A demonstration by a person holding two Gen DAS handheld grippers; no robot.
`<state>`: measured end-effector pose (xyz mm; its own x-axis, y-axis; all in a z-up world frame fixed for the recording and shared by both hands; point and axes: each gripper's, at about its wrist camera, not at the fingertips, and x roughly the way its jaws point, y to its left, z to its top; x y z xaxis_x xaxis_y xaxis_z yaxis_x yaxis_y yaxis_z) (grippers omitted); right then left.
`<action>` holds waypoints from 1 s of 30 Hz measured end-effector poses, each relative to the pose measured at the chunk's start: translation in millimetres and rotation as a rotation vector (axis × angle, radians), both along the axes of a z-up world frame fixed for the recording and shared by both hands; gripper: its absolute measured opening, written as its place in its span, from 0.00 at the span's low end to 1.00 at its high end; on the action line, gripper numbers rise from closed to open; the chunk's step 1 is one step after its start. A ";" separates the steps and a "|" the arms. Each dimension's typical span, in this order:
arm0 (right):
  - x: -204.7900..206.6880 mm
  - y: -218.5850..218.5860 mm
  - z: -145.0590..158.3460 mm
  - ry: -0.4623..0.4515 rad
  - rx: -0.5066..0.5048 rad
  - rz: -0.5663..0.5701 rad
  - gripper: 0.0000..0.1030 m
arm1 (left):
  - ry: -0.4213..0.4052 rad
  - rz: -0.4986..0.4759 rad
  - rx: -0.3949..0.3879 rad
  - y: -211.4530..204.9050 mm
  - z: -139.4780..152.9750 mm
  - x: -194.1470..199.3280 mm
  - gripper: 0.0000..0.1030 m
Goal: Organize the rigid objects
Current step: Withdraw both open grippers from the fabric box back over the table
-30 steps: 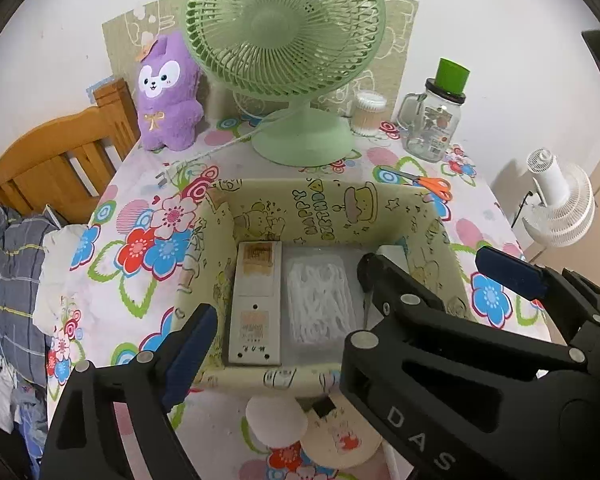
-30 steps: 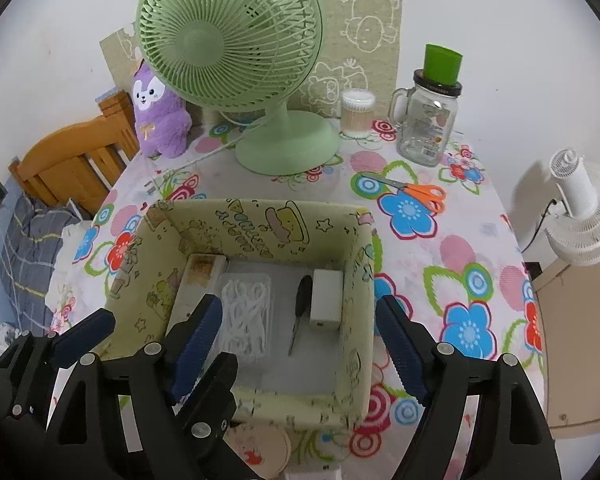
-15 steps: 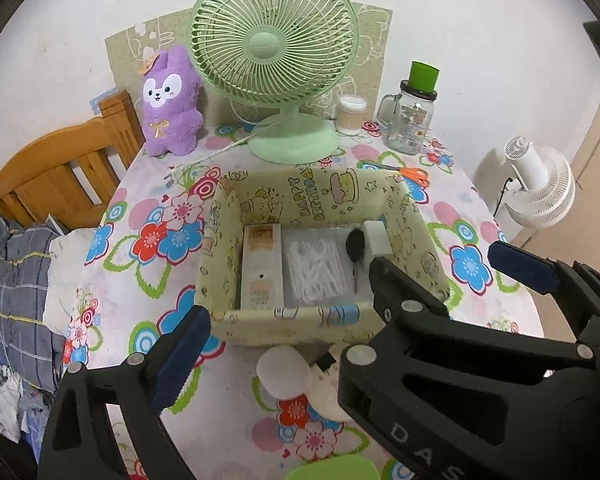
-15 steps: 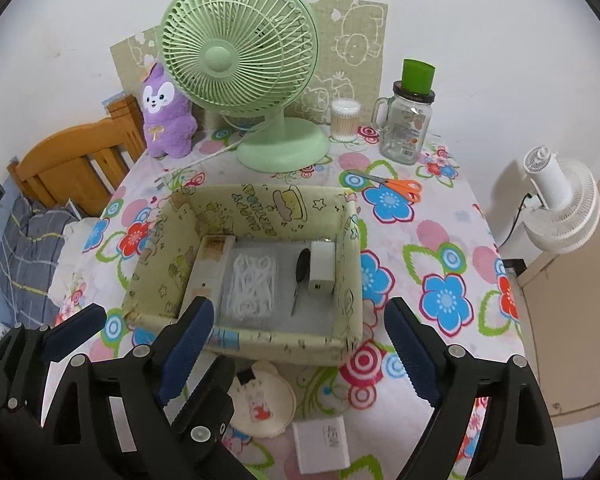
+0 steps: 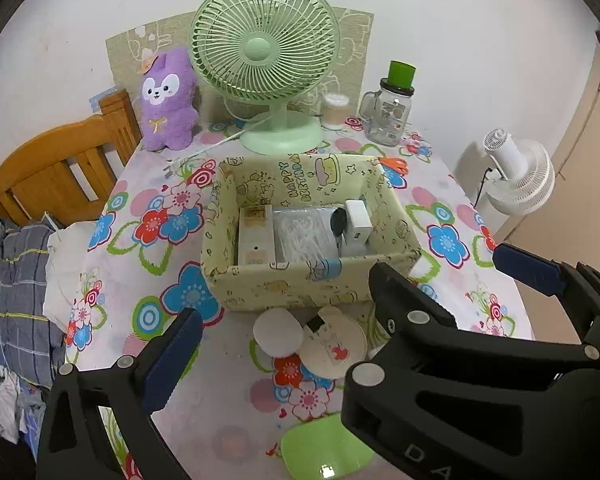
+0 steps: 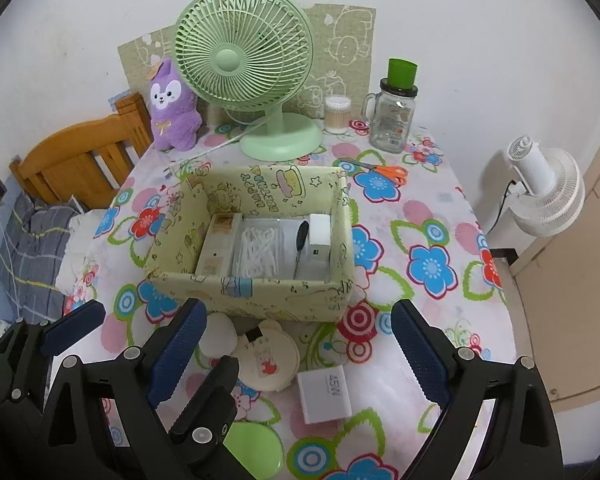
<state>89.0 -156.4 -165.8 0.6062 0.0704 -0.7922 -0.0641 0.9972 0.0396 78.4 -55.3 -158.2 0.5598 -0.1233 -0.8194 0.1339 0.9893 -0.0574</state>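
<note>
A pale yellow cartoon-print box (image 5: 300,286) (image 6: 260,294) stands mid-table. It holds a long beige box (image 6: 216,244), a clear case of white picks (image 6: 260,250), a black-handled tool (image 6: 300,244) and a white charger (image 6: 319,240). In front of it lie a white round puff (image 6: 217,334), a cream round case (image 6: 267,360), a white 45W charger (image 6: 326,398) and a green oval item (image 6: 254,450). My left gripper (image 5: 348,312) is open and empty above these. My right gripper (image 6: 296,344) is open and empty, over the cream case and the charger.
A green desk fan (image 6: 256,80), a purple plush (image 6: 174,106), a cotton-swab jar (image 6: 337,114), a glass jar with a green lid (image 6: 394,110) and orange scissors (image 6: 384,170) stand behind the box. A wooden bed frame (image 6: 80,156) is left, a white floor fan (image 6: 544,196) right.
Both grippers have pulled back and up from the box. The items in front of the box have come into view. Both stay open and empty.
</note>
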 end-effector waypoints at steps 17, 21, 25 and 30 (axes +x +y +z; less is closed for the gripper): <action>-40.2 5.1 4.5 -0.037 -0.016 -0.041 0.92 | -0.016 -0.063 0.008 3.2 3.5 -32.5 1.00; -45.1 1.3 -0.1 -0.035 -0.006 -0.058 0.93 | -0.020 -0.067 0.023 1.0 0.6 -36.7 1.00; -47.6 -1.7 -5.7 -0.039 -0.028 -0.069 0.92 | -0.016 -0.076 0.032 -3.1 -5.6 -39.0 1.00; -46.9 -6.9 -18.4 -0.029 -0.047 -0.068 0.92 | 0.001 -0.063 0.038 -9.2 -19.4 -39.7 1.00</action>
